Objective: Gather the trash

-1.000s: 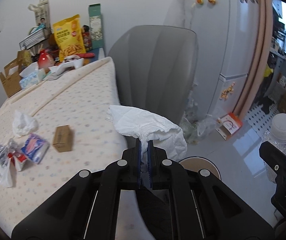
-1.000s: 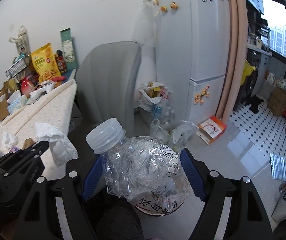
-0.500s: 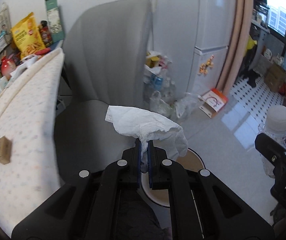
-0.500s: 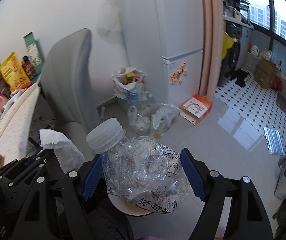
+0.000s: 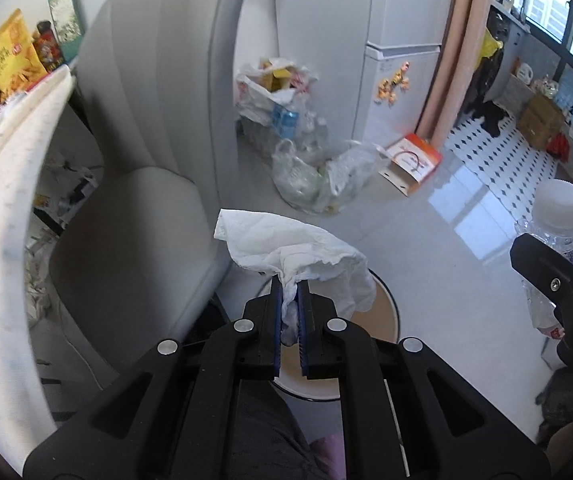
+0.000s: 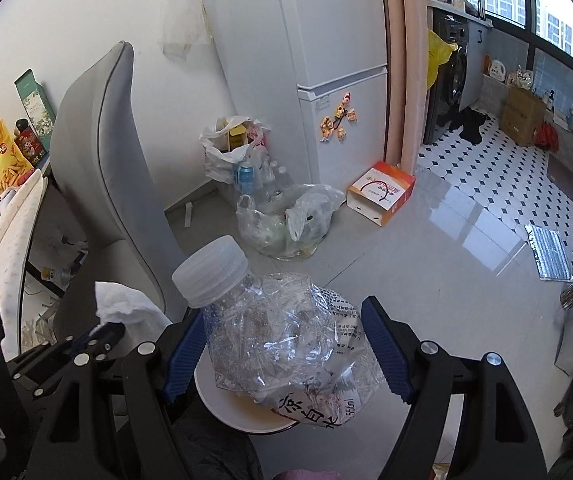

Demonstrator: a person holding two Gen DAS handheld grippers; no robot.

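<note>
Tissue (image 5: 302,252) is bunching between the blue pads of the left hand-held gripper (image 5: 290,312), whose jaws are standing almost together and pinching a twisted neck of the paper while the loose part is flaring above and in front of the fingertips. It is looking very light and soft, with no stiffness of its own, so a pinch on a gathered fold seems the right hold; a torn or thin corner would likely slip out. The right hand-held gripper (image 6: 286,344) is clamping a crushed clear bottle (image 6: 282,332) across its creased body, jaws spread wide, capped neck pointing up and left. That plastic is appearing light, springy and slick, so squeezing the flattened, crumpled middle should be holding better than the smooth round cap (image 6: 210,272). Both pieces are hanging above a round white-rimmed bin (image 5: 390,312) on the floor, just beside the grey chair (image 5: 138,184). Farther off, plastic bags (image 6: 286,220) are lying near the fridge (image 6: 326,60).
</note>
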